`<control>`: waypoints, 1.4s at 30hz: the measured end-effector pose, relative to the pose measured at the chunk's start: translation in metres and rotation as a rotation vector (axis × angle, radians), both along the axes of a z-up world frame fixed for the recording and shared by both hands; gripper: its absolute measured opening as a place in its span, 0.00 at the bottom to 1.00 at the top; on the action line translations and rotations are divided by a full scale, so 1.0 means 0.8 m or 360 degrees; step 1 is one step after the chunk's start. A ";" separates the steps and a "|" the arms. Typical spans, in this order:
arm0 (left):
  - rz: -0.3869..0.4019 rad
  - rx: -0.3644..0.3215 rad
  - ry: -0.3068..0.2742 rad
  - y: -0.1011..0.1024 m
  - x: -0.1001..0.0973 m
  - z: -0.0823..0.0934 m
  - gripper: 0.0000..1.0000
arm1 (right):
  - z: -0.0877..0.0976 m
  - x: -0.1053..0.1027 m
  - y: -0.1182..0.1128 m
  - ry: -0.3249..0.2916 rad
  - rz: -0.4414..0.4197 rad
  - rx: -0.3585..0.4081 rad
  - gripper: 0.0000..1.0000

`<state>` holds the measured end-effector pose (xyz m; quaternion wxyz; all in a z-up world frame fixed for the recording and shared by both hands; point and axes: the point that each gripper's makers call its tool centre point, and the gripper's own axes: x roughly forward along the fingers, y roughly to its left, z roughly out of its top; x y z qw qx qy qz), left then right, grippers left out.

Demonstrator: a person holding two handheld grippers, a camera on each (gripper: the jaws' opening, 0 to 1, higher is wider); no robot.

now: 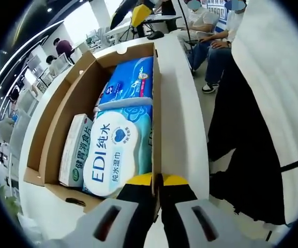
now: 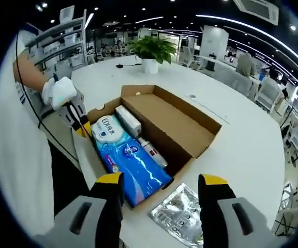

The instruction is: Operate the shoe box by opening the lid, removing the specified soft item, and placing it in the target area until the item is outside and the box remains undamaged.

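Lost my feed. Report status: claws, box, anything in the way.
Left claw shut on the box wall. Right claw open, hovering short of the box. Lid open, blue soft pack inside, among other packs. Silver foil pouch on the table by the right claw.

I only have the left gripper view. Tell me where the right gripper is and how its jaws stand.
Observer: The right gripper is open, jaws wide apart, above the end of the shoe box where the blue pack lies.
Operator: Report anything on the table outside the box.
Observer: A silver foil pouch lies on the white table, just off that end of the box.
Operator: Now check beside the blue pack.
Observer: A slim white item lies along the pack's far side, inside the box; I cannot tell what it is.
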<state>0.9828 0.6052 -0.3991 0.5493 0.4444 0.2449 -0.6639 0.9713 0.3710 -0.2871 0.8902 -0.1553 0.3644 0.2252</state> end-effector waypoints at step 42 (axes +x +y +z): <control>0.0014 0.0000 0.0004 0.000 -0.001 0.000 0.03 | -0.042 0.004 0.038 0.0331 0.0342 -0.0110 0.59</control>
